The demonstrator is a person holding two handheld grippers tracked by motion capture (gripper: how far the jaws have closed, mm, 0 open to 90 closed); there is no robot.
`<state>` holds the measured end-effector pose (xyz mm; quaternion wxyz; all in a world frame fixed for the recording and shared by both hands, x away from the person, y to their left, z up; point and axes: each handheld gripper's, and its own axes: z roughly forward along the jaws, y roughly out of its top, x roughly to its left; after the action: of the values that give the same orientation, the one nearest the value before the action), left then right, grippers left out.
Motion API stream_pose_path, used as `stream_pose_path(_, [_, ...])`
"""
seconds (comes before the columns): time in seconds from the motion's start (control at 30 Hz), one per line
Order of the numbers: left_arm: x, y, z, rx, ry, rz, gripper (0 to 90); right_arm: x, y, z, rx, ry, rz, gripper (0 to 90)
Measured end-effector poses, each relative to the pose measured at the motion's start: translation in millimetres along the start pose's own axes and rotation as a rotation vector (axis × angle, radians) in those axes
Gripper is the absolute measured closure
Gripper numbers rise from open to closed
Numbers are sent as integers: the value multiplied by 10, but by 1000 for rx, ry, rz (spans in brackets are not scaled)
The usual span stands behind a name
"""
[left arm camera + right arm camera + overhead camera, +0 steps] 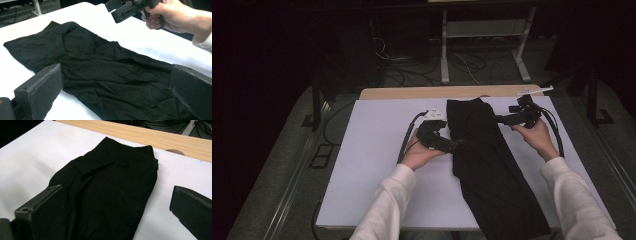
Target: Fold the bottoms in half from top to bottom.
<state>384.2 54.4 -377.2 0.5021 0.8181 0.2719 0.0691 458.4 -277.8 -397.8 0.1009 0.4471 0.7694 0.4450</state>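
Note:
A black garment [487, 165] lies folded into a long strip down the white table [377, 165], its near end hanging over the front edge. My left gripper [460, 145] is at the strip's left edge, open, with the wrinkled cloth [100, 62] spread between its jaws in the left gripper view [116, 75]. My right gripper [498, 119] is at the strip's upper right edge, also open. In the right gripper view the gripper [117, 195] has its left jaw over the cloth [112, 170] and its right jaw over bare table. A hand holds the right gripper [120, 10] beyond the garment.
A wooden strip [422, 93] runs along the table's far edge [150, 135]. Behind it, cables [412, 70] lie on the floor near a white table frame [444, 50]. Bare white surface lies to the left of the garment.

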Motion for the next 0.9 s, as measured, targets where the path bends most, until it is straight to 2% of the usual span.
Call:
stream_pose_path(0.67, [352,120,76,10,32,-21,0,-121,-32,39,-1,-9,24,0])
stream_pose_path(0.9, [504,133,119,2,55,-50,0,-180,-58,67,9,-13,43,0])
